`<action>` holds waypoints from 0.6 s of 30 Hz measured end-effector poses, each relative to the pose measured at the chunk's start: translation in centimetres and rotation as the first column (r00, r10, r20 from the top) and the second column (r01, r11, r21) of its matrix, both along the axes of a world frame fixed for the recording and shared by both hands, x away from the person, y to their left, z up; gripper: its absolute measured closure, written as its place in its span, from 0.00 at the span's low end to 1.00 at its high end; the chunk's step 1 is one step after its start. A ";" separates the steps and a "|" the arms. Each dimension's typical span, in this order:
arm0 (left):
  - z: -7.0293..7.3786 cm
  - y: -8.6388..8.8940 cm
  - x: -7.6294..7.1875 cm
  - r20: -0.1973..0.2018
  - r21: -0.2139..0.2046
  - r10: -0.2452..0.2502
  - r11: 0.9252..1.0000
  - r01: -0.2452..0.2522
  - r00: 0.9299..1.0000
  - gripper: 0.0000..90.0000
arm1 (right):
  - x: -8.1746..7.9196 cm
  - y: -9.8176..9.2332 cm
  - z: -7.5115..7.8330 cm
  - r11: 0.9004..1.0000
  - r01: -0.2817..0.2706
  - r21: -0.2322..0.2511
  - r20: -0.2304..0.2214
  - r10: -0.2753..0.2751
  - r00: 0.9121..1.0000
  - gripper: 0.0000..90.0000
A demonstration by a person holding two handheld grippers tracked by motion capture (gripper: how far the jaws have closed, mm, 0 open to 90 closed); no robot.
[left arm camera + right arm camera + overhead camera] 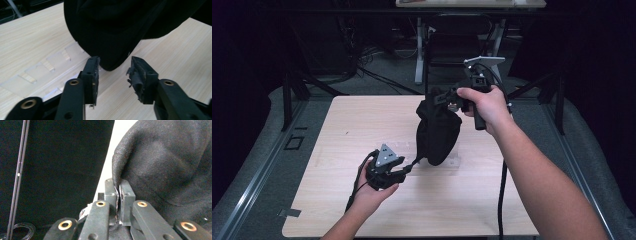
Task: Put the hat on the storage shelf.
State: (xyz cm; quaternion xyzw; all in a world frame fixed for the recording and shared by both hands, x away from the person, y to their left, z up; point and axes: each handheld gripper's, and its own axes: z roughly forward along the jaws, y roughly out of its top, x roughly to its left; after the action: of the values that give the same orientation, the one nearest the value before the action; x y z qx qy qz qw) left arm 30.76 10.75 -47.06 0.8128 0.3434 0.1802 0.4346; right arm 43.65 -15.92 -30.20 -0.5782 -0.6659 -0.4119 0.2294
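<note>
Black cloth point(438, 131) hangs clamped in right gripper point(118, 185) — probably a garment; left gripper point(113, 72) jaws apart beneath.

A pale wood-grain desk point(362, 125) carries strips of clear tape point(47, 65) stuck flat near its middle; grey tape point(289, 212) marks its near-left corner.

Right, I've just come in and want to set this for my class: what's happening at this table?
A person holds a hand-held gripper in each hand over a wooden table. The right hand-held gripper is shut on a fold of a black cloth item, lifting it so it hangs with its lower end near the tabletop. The left hand-held gripper is open, its jaws either side of the cloth's bottom tip, not yet closed on it.
</note>
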 end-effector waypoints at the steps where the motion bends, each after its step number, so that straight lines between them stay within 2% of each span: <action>1: 0.1 -0.1 0.0 0.000 0.002 -0.004 1.000 0.004 1.000 0.70 | 0.0 0.0 0.0 1.000 -0.006 0.001 -0.003 0.007 1.000 0.97; 8: 0.5 -1.0 -0.1 0.017 0.004 -0.033 0.999 0.033 0.999 0.72 | 0.2 0.9 -0.3 1.000 -0.005 0.028 -0.002 0.005 1.000 0.96; 11: 0.6 -1.4 0.1 0.019 0.011 -0.030 0.999 0.030 0.999 0.73 | 0.2 1.2 -0.4 0.999 -0.011 0.042 -0.003 0.011 1.000 0.96; 14: 0.8 -1.7 0.2 0.019 0.030 -0.033 0.999 0.032 0.999 0.76 | 0.2 1.5 -0.3 0.999 -0.015 0.042 -0.004 0.015 1.000 0.96; 18: 0.7 -2.0 0.3 0.019 0.036 -0.038 0.999 0.038 0.999 0.79 | 0.1 1.7 -0.3 0.999 -0.014 0.041 0.000 0.014 1.000 0.96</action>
State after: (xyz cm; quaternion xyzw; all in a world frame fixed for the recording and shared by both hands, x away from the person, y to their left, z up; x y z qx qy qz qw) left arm 31.06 8.78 -46.33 0.8250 0.3205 0.1859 0.4267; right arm 43.79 -14.18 -30.53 -0.5689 -0.6612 -0.4237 0.2441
